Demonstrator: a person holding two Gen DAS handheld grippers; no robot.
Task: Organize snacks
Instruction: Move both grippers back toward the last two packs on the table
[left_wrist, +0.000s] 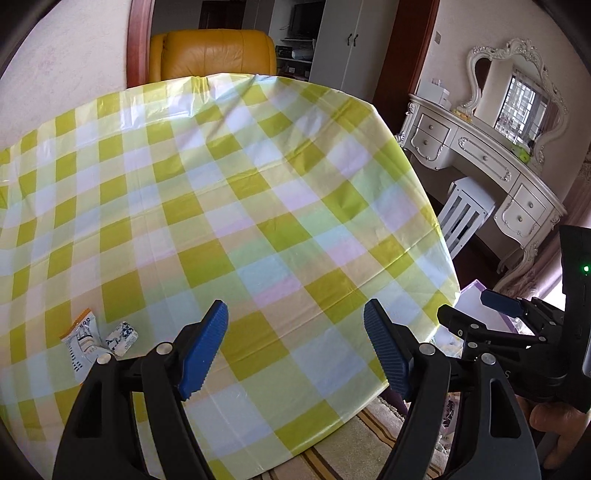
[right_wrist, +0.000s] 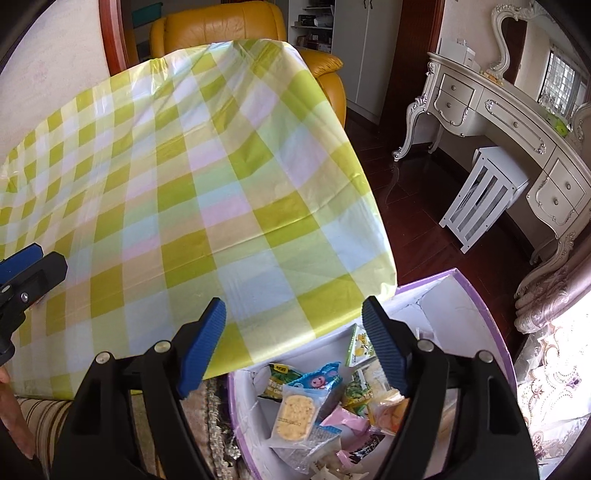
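Note:
Two small snack packets lie on the checked table at the lower left of the left wrist view: an orange-and-white packet (left_wrist: 82, 345) and a blue-and-white one (left_wrist: 122, 335), touching each other. My left gripper (left_wrist: 295, 314) hovers open and empty over the cloth to their right. Over the table's right edge, my right gripper (right_wrist: 293, 310) is also open and empty, above a lilac-rimmed white box (right_wrist: 454, 310). Several packets fill the box, among them a yellow cracker pack (right_wrist: 295, 413) and a green carton (right_wrist: 359, 343).
The round table (left_wrist: 258, 184) wears a yellow-green checked cloth. A yellow leather armchair (left_wrist: 218, 55) stands behind it. To the right are a white dressing table (right_wrist: 517, 122) and a white slatted stool (right_wrist: 484, 192) on dark flooring. A striped rug (left_wrist: 351, 443) lies below.

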